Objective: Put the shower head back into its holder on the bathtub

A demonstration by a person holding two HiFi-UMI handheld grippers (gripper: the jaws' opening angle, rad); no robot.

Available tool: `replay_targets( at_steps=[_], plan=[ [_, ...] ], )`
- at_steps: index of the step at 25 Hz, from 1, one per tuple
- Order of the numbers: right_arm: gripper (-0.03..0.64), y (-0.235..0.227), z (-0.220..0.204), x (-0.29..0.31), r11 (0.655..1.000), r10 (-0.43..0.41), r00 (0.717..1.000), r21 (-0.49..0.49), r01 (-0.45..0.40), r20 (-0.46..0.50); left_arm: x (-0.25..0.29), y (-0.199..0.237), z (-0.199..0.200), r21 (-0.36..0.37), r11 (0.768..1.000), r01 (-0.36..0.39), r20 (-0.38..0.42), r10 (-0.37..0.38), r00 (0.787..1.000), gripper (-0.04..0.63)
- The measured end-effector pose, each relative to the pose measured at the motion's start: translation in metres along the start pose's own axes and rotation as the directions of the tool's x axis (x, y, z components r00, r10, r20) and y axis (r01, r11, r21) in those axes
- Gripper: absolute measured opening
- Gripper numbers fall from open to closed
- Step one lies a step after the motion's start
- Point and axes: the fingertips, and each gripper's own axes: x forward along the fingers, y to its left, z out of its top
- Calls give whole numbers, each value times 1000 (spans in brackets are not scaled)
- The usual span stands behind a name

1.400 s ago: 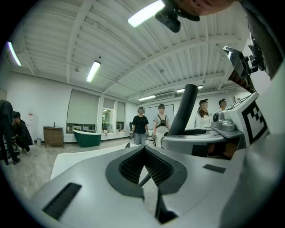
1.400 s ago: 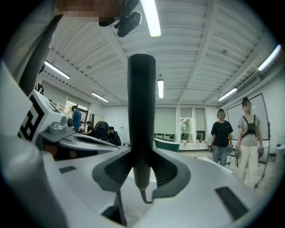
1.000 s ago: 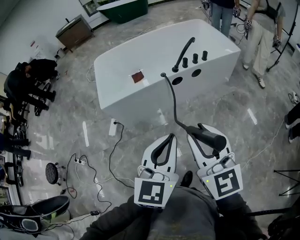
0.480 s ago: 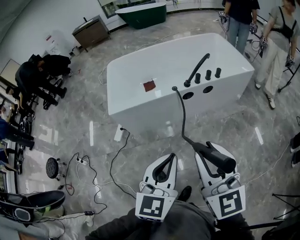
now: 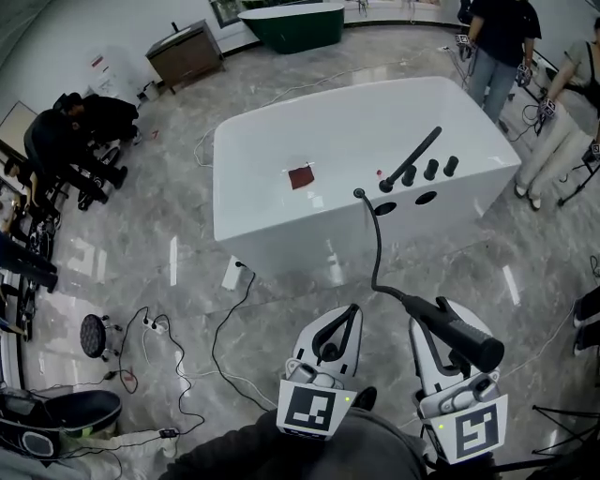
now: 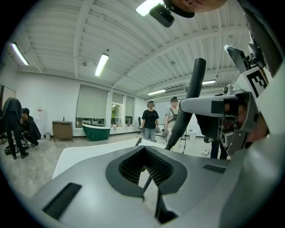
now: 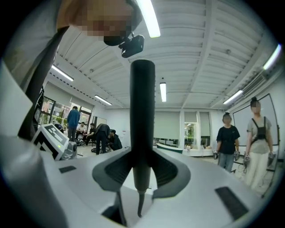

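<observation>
1. The right tool point(image 5: 434, 317) point(image 7: 141, 178) was clamped on the one black shower head point(image 5: 466, 336) point(image 7: 142, 111). Both jaws pressed on its handle, and the thick end stuck out past the tool's right side.
2. The left tool point(image 5: 349, 314) point(image 6: 144, 171) was just left of the right tool. Its two jaws were drawn together with nothing between them, and it was clear of the shower head.
3. One black hose point(image 5: 376, 248) ran forward from the shower head's narrow end to the deck of the white bathtub point(image 5: 272, 141), which stood ahead of both tools. The shower head itself was off the tub and well apart from it, over the floor point(image 5: 141, 234).
4. One black spout point(image 5: 414, 155) stood on the deck beyond the hose's far end, with three black knobs point(image 5: 430, 170) in a row beside it. Two dark oval openings point(image 5: 425, 198) lay on the side of the knobs nearer the tools.
5. One reddish-brown square patch point(image 5: 301, 176) sat on the tub ahead of the left tool.
6. A second bathtub, the dark green tub point(image 5: 291, 21), and one brown cabinet point(image 5: 185, 54) stood far ahead, beyond the white one.
7. Two standing people point(image 5: 497, 37) were beyond the white bathtub, ahead of the right tool. Figures in black point(image 5: 84, 127) were far to the left tool's left; their number could not be told.
8. Loose cables point(image 5: 225, 323) lay on the grey floor left of the left tool.
</observation>
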Motion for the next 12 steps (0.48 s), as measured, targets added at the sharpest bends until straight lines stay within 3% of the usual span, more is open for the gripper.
replay_targets(
  at_steps=[12],
  plan=[
    [141, -23, -8, 64, 999, -47, 998, -15, 46, -47, 54, 49, 1, -41, 998, 38, 6, -38, 999, 5]
  ],
)
